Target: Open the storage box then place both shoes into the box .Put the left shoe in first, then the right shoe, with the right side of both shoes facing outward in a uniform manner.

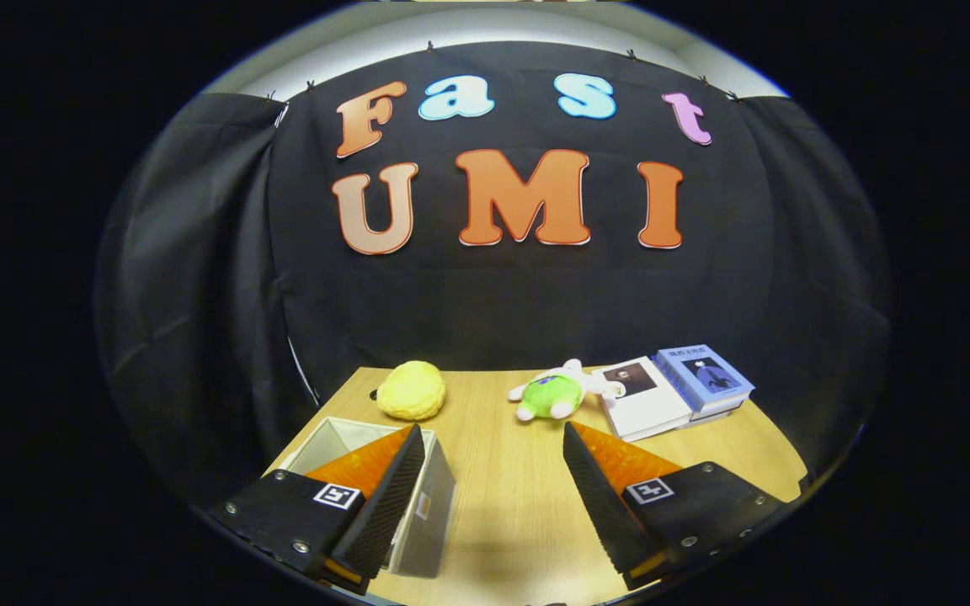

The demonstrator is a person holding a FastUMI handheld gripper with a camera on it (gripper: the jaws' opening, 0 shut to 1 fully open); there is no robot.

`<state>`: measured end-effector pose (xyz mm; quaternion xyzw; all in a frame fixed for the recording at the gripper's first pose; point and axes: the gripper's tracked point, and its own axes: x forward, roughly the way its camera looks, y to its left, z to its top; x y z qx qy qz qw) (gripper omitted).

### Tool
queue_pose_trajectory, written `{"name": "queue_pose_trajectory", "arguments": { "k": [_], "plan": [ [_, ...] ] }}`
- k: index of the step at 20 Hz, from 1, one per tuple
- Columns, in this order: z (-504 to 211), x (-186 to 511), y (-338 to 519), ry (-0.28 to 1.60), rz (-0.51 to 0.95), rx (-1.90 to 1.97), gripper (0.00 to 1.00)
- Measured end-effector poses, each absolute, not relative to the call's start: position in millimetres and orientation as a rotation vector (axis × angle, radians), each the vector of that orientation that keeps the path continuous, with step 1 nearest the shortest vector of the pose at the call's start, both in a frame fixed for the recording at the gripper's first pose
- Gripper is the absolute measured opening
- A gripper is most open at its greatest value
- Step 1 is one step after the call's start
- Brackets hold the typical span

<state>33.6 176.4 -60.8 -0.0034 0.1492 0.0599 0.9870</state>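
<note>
Two fingers of the hand-held gripper (493, 446) stand wide apart above a light wooden tabletop (506, 497), with nothing held between them and only bare wood in the gap. Each finger body carries a small square black-and-white marker tag on its top face; the tags bear a blocky pattern, not readable writing. Partly behind the left finger sits the task's white rectangular storage box (418, 505), resting on the table near its left front corner; its near side wall is pale and smooth, with a tiny tag or sticker on it too small to read. The top of the box appears open, showing a pale inner wall at the far end, but the finger covers most of the opening, so what it holds cannot be told. Beyond the fingers, toward the back edge of the table, lies a round yellow plush toy (411, 390), just ahead of the box and apart from it. To its right, roughly in line with the gap between the fingers, lies a green-and-white plush animal toy (554, 394) on its side. Just beside that toy, touching or nearly so, is a white-covered book (649, 404) with a dark portrait picture on its cover, and against its right edge rests a short stack of blue-covered books (704, 380), the top one bearing a picture and a line of print too small to make out.
</note>
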Motion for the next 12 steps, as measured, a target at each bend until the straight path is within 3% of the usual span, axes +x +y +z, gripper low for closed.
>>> {"name": "queue_pose_trajectory", "arguments": {
  "k": [12],
  "plan": [
    [-7, 13, 6, 0.039, -0.001, -0.019, 0.99]
  ]
}}
